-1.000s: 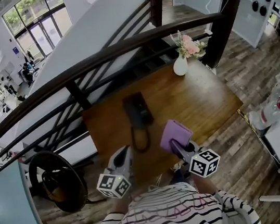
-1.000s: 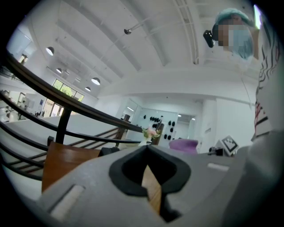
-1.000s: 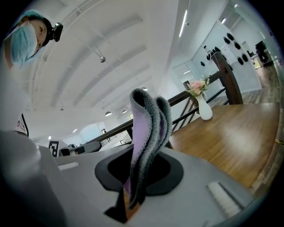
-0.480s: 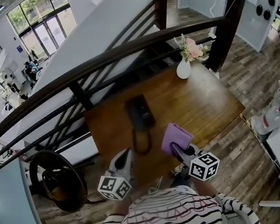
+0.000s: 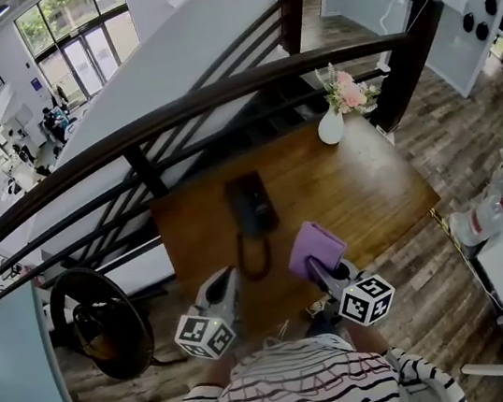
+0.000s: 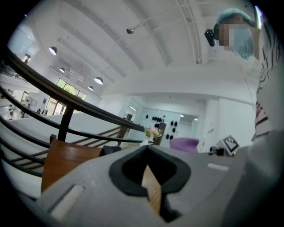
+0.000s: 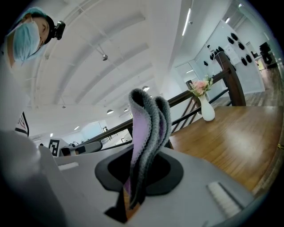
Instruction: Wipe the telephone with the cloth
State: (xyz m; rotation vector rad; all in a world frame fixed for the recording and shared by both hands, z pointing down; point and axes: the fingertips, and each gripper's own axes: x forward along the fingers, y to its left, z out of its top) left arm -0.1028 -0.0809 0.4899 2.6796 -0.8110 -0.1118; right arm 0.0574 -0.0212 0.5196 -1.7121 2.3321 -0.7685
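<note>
Still, your right gripper (image 5: 315,264) pinches the cloth (image 5: 316,244) near the telephone (image 5: 250,203), barely moved; left gripper (image 5: 226,276) pressed together, empty; wiping hasn't begun.

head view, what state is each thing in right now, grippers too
telephone: flat on the table, cord looped toward the near edge, untouched
cloth: folded, clamped, apart from the telephone
right gripper: shut on the cloth
left gripper: shut, empty
vase: upright, holding flowers
</note>
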